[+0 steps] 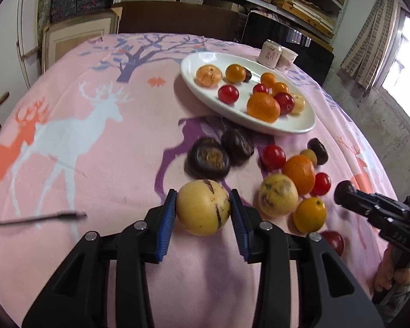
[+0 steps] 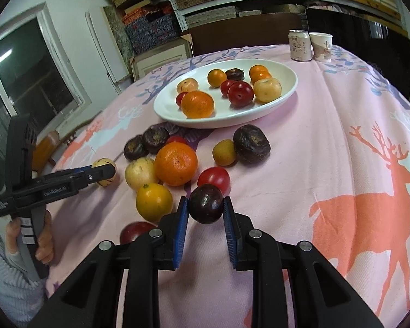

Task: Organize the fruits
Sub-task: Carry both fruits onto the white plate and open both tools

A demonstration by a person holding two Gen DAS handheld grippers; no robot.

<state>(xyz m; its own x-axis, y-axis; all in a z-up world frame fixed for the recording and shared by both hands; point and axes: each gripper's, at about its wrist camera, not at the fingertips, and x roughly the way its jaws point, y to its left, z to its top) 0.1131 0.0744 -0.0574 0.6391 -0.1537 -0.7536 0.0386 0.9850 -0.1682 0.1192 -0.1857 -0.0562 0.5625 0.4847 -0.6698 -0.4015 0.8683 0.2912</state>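
Your left gripper [image 1: 202, 210] is clamped on a pale yellow fruit [image 1: 203, 211], its ribbed blue pads [image 1: 167, 220] pressing both sides. The fruit is smooth and round, with thin dark streaks down its skin, and it sits right at the fingertips, in the near part of the pink tablecloth [image 1: 101, 164]. Your right gripper [image 2: 205, 207] is closed on a dark purple fruit [image 2: 205, 203], small, glossy and round, gripped between the same kind of blue ribbed pads [image 2: 181, 229].

Just beyond both grippers lies the loose cluster. In the right wrist view a dimpled orange mandarin [image 2: 176, 163] sits in the middle, touching a pale speckled fruit [image 2: 141, 173] on its left. A smooth yellow-orange citrus [image 2: 154, 199] lies nearer, and a shiny red tomato [image 2: 214, 179] is just behind the fruit you hold on the right. Three wrinkled, dull, dark brown fruits lie farther back, the largest [image 2: 251, 143] to the right beside a small yellowish fruit [image 2: 224, 152].

Farther still, the white oval plate [image 2: 259, 114], glossy and shallow, holds more oranges, red tomatoes and pale fruits. At the far edge of the table stand a metal can [image 2: 300, 45] and a paper cup [image 2: 321, 46], side by side.
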